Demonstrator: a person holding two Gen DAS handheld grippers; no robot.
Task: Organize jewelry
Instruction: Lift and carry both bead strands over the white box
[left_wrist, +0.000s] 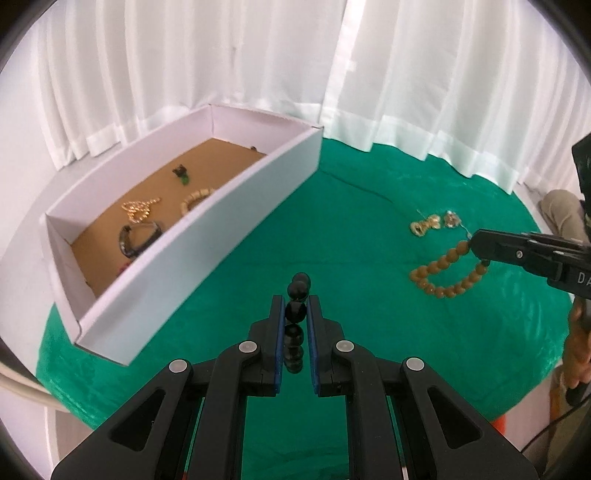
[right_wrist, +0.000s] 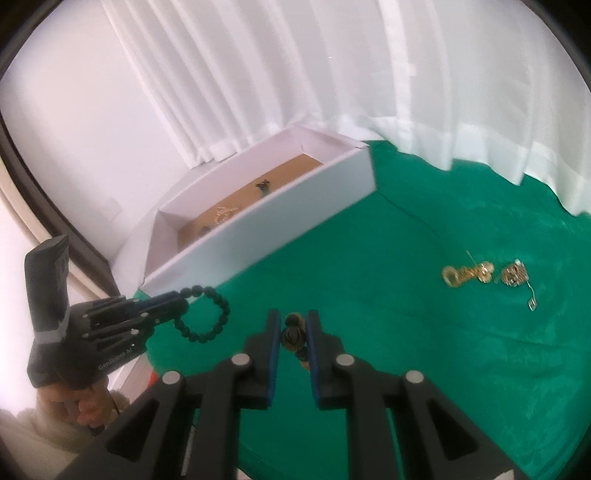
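1. Surface (left_wrist: 351, 229) cloth is soft green velvet; lift both bracelets clear before crossing to the box.
2. White card box (left_wrist: 207, 236), brown floor, holds earlier pieces.
3. Left gripper (left_wrist: 295, 306) is clenched on the glossy black bead bracelet (right_wrist: 210, 317).
4. Right gripper (right_wrist: 291, 332) pinches the round wooden bead bracelet (left_wrist: 443, 275).

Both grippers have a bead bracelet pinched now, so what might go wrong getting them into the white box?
1. The left gripper pinches the black bracelet by a bead or two; round beads could slip out.
2. The brown bracelet hangs in a loop from the right gripper and might catch on the box wall.
3. Dropped carelessly, either may tangle with the gold chain already inside.
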